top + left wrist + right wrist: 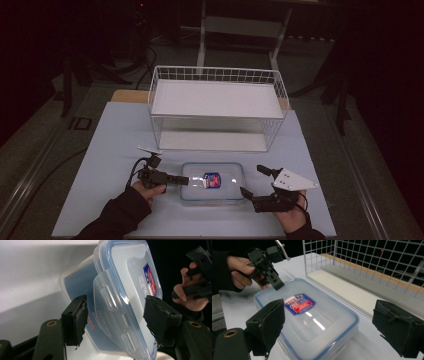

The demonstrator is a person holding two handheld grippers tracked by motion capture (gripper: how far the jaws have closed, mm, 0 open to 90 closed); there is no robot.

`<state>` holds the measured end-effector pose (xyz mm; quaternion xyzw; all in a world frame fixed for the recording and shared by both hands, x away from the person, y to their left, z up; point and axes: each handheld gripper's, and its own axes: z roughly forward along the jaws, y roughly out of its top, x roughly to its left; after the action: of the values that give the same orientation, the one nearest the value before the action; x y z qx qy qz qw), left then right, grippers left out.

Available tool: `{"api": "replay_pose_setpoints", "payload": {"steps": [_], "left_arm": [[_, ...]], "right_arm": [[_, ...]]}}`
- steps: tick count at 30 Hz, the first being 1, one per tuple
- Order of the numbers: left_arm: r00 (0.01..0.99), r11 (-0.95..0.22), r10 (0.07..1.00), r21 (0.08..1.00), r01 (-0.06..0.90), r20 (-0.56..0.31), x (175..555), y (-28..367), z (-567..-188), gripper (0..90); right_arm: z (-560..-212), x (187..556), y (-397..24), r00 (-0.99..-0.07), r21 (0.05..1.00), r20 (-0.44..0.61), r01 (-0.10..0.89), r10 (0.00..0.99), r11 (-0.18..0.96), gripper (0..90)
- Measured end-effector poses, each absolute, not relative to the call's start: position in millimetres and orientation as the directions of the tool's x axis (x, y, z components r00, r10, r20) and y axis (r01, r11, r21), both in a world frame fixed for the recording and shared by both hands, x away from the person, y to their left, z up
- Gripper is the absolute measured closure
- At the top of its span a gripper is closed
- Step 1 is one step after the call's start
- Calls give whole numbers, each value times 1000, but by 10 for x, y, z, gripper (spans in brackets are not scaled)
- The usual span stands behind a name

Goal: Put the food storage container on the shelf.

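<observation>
A clear plastic container (212,181) with a blue-sealed lid and a red and blue label lies flat on the table near the front. My left gripper (184,180) is at its left end and open. In the left gripper view, its jaws straddle the lid's side latch flap (117,315) with gaps on both sides. My right gripper (253,181) is open wide at the container's right front corner. In the right gripper view, the container (312,315) lies between and beyond that gripper's pads (269,322), and the left gripper (274,280) is at the far end.
A white wire basket (215,75) with a white panel on it stands just behind the container, across the middle of the table (115,150). Bare tabletop lies left and right of the container. Beyond the table the room is dark.
</observation>
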<state>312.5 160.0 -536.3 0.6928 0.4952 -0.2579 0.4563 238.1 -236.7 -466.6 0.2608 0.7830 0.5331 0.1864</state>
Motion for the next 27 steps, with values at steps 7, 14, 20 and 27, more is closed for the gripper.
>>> {"api": "replay_pose_setpoints", "payload": {"steps": [7, 14, 20, 27], "left_arm": [[384, -115, 426, 371, 921, -819, 3126, 1638, -5346, 509], [443, -133, 418, 429, 893, -793, 3043, 1621, -5280, 545], [486, -146, 418, 472, 870, -767, 2980, 1609, -5230, 563], [538, -165, 412, 520, 838, -735, 2920, 1602, -5198, 575]], "right_arm": [[-4799, 2509, -2401, -771, 887, 121, 367, 625, 281, 109], [-4891, 2607, -2399, -745, 836, 211, 473, 633, 278, 113], [-4917, 2654, -2446, -723, 805, 279, 535, 633, 257, 130], [-4952, 2703, -2459, -704, 762, 345, 596, 621, 253, 143]]}}
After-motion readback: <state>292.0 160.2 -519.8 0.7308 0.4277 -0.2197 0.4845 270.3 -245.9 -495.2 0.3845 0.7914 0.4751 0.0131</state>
